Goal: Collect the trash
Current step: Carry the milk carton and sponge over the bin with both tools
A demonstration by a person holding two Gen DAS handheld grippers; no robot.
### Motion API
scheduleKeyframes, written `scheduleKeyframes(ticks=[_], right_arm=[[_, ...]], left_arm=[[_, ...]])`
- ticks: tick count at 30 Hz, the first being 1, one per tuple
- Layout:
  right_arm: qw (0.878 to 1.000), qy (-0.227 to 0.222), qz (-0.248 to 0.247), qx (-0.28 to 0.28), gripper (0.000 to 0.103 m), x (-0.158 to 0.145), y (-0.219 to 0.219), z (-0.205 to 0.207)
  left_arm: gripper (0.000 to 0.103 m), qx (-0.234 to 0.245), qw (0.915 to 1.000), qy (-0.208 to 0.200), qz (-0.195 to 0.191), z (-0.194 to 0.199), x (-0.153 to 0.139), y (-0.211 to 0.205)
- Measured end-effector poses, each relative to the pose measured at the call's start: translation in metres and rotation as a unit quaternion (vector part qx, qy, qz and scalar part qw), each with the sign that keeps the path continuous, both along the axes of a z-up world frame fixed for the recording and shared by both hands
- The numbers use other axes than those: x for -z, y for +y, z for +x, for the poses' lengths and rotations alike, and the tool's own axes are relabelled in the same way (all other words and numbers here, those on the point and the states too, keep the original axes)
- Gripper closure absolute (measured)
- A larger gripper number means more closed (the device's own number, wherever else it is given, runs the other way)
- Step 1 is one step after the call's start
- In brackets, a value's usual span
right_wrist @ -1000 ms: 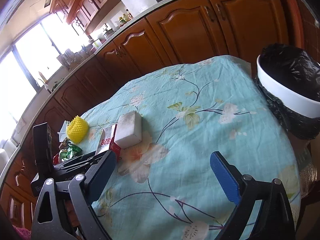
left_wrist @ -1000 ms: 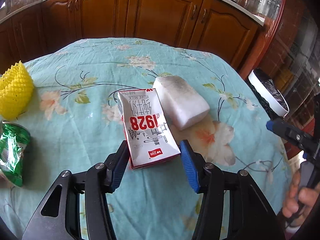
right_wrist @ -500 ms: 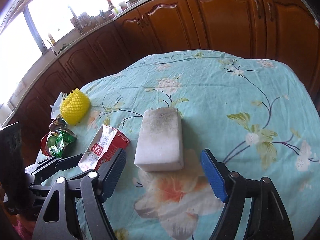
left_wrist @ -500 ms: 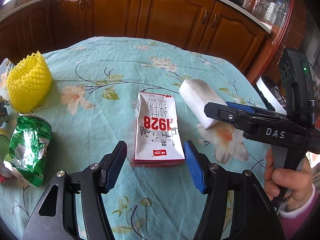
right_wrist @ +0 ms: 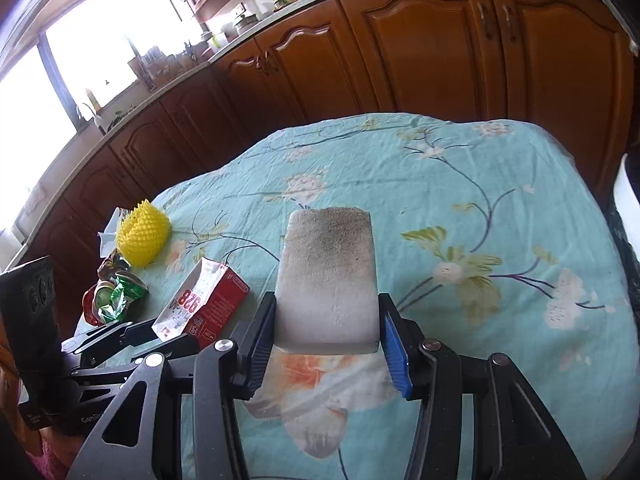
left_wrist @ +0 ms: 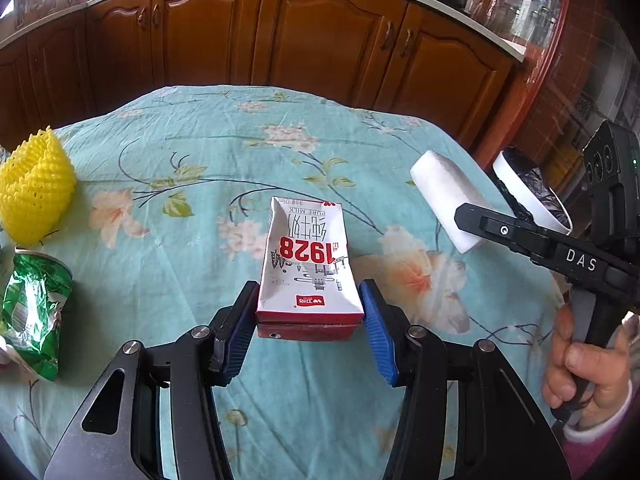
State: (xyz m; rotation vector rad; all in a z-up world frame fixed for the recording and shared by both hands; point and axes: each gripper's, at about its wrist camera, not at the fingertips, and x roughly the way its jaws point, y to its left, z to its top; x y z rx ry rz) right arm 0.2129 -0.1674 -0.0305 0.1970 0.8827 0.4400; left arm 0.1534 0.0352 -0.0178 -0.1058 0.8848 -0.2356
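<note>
Trash lies scattered on the counter (left_wrist: pixel 168 432), which is covered with a turquoise flowered cloth. A flattened milk carton (left_wrist: pixel 308 268) sits near the middle, its near end between the blue pads of the left gripper (left_wrist: pixel 308 334); the jaws have just been closing and both pads now touch the carton's sides. To its right, a white foam block (right_wrist: pixel 328 284) with a grey-speckled top is clamped in the right gripper (right_wrist: pixel 328 346), whose jaws have just been closing onto the block's near end, pads pressing both sides. At the far left stand a yellow foam fruit net (left_wrist: pixel 36 188) and, nearer, a crumpled green wrapper (left_wrist: pixel 34 312). Off the counter's right edge stands a white bin (left_wrist: pixel 532 196) lined with a black bag. A hand (left_wrist: pixel 588 376) in a pink sleeve grips the right gripper's handle.
</note>
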Motion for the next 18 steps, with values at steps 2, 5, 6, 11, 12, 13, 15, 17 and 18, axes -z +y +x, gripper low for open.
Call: scheduleKeyframes(ticks=[2, 5, 6, 11, 12, 13, 15, 17, 18], right_arm=[[1.000, -0.004, 0.003, 0.015, 0.053, -0.004, -0.014, -0.007], [0.999, -0.007, 0.007, 0.035, 0.053, -0.008, -0.034, -0.020], [0.999, -0.008, 0.010, 0.043, 0.053, -0.009, -0.042, -0.025], [0.997, -0.017, 0.019, 0.072, 0.053, -0.017, -0.073, -0.049], [0.997, -0.020, 0.019, 0.078, 0.053, -0.019, -0.079, -0.054], [0.996, -0.022, 0.020, 0.083, 0.053, -0.021, -0.083, -0.057], [0.995, -0.028, 0.022, 0.094, 0.053, -0.025, -0.094, -0.065], [0.994, -0.033, 0.024, 0.103, 0.053, -0.029, -0.103, -0.070], [0.993, -0.035, 0.025, 0.109, 0.053, -0.030, -0.108, -0.073]], left_arm=[[0.053, 0.013, 0.9999, -0.004, -0.002, 0.000, -0.003, -0.011], [0.053, 0.034, 0.9993, -0.012, -0.004, -0.003, -0.008, -0.031], [0.053, 0.041, 0.9990, -0.014, -0.005, -0.004, -0.009, -0.038], [0.053, 0.071, 0.9972, -0.022, -0.011, -0.006, -0.016, -0.067], [0.053, 0.076, 0.9967, -0.025, -0.010, -0.006, -0.018, -0.072], [0.053, 0.082, 0.9962, -0.028, -0.010, -0.006, -0.020, -0.077], [0.053, 0.092, 0.9952, -0.033, -0.009, -0.007, -0.024, -0.087], [0.053, 0.101, 0.9942, -0.036, -0.007, -0.007, -0.027, -0.096], [0.053, 0.106, 0.9936, -0.038, -0.006, -0.007, -0.029, -0.101]])
